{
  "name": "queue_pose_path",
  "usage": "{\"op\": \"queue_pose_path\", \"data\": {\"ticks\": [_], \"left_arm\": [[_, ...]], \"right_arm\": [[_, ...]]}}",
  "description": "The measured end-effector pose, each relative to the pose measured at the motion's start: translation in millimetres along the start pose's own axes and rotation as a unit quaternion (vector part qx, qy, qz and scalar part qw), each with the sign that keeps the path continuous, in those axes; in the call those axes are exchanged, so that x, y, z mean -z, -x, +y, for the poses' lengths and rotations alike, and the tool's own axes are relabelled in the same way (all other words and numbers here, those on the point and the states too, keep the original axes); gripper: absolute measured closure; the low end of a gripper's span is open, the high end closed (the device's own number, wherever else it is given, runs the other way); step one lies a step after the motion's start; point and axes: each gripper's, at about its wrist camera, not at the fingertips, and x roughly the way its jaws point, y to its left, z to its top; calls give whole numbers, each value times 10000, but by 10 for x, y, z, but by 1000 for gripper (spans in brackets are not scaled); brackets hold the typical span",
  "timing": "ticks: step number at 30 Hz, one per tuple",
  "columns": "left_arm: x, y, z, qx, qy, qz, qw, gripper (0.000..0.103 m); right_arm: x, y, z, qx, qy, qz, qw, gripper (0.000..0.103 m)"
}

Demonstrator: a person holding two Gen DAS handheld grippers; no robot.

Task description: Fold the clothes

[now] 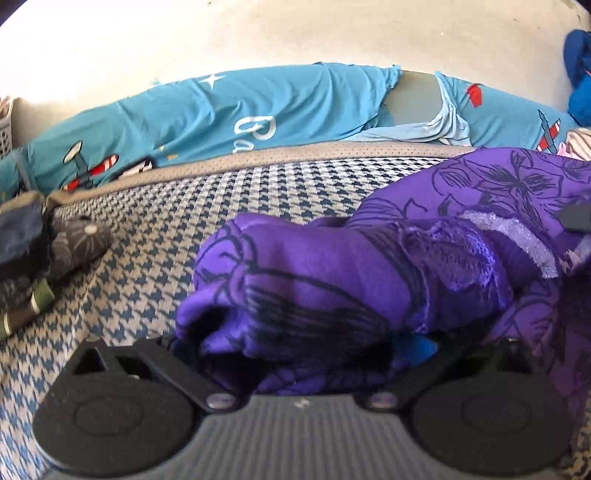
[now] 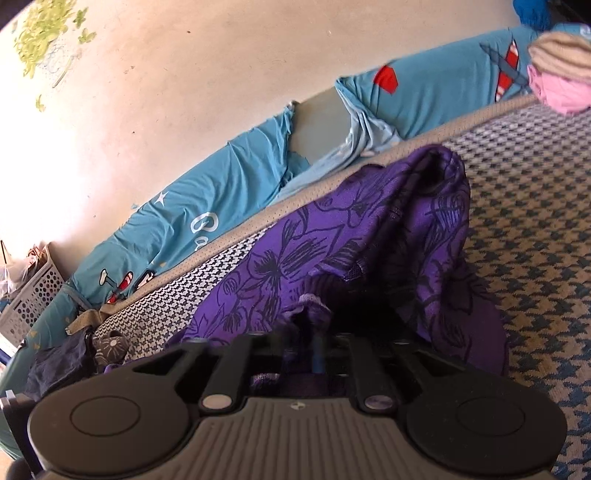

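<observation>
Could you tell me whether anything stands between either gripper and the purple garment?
Nothing visible does: the purple garment bunches directly over the left gripper and the right gripper, hiding both sets of fingertips on the houndstooth surface.

My left wrist camera sits low over the checked mattress [image 1: 155,236], facing the wall [image 1: 258,33], pressed close to the purple garment [image 1: 332,280]. My right wrist camera looks the same way, tilted. Both share the garment [image 2: 332,236], blue sheet [image 2: 229,192] and wall.

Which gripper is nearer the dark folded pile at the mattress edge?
Left. The left gripper grips the purple garment just right of the dark folded pile; the right gripper holds cloth farther along.
</observation>
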Motion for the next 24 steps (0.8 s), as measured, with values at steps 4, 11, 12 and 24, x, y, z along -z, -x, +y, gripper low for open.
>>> {"op": "queue_pose_path", "data": {"ticks": [4,11,12,24], "left_arm": [[-9,-40,-64,-53,-263,-44,9996,0],[-73,-143,-153,-162,-530,4,9985,0],[-99,-144,-153,-173,-525,-14,9985,1],[-509,-167,-230,-646,-547,-434,9955,35]], "right_arm": [[-80,-91,-138,-73,-551,103,9984,52],[-149,-305,-50,146,-33,247,9996,79],[-157,-321,-20,87,107,261,9996,84],[-523,-330,123,-544,407,-270,9973,94]]}}
